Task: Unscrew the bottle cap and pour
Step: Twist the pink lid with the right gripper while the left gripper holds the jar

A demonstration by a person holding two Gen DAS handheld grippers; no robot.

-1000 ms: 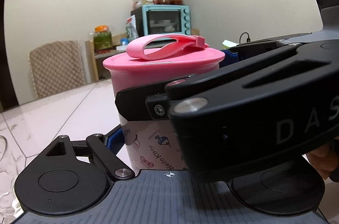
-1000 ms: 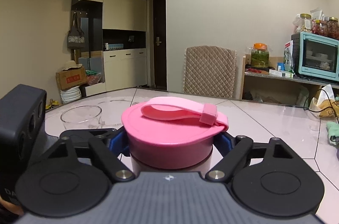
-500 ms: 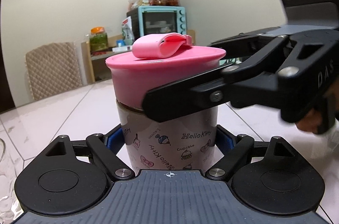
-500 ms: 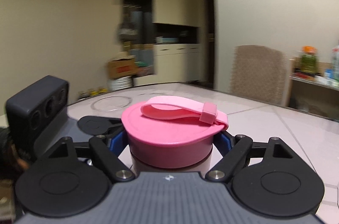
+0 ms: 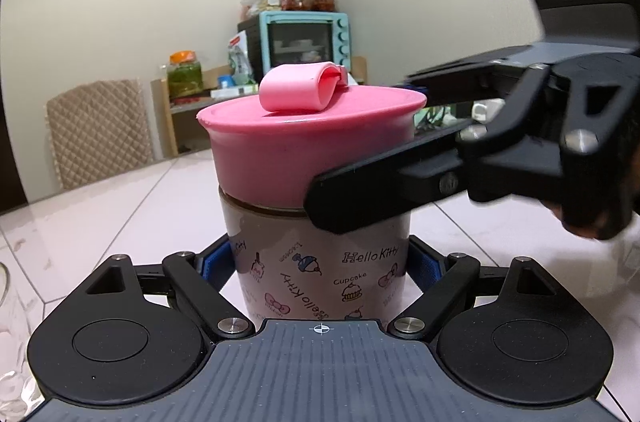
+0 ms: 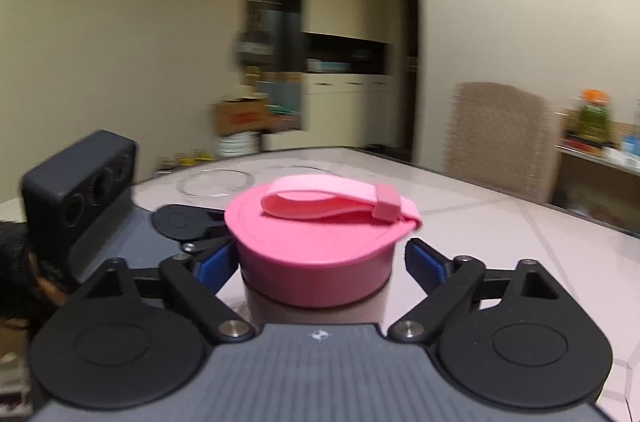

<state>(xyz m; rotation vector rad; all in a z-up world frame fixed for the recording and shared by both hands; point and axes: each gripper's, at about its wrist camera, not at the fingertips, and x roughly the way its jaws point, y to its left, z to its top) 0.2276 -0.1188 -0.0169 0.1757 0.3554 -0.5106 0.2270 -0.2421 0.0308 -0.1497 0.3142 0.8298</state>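
A grey Hello Kitty bottle (image 5: 320, 274) stands upright on the white tiled table (image 5: 120, 202). Its wide pink cap (image 5: 304, 150) with a pink loop strap (image 5: 300, 90) sits on top. My left gripper (image 5: 320, 262) is shut on the bottle's body. My right gripper (image 6: 320, 258) comes in from the right around the pink cap (image 6: 316, 262); a small gap shows between its right blue pad (image 6: 424, 262) and the cap. It also shows in the left wrist view (image 5: 460, 174).
A clear glass bowl (image 6: 216, 182) sits on the table beyond the bottle, to the left. A quilted chair (image 5: 100, 130) and a shelf with a teal oven (image 5: 304, 38) and jars stand behind the table.
My right gripper turned around the bottle, carrying the cap and its strap round with it. Its fingers then eased off the cap, leaving a gap on the right. The left gripper stayed still.
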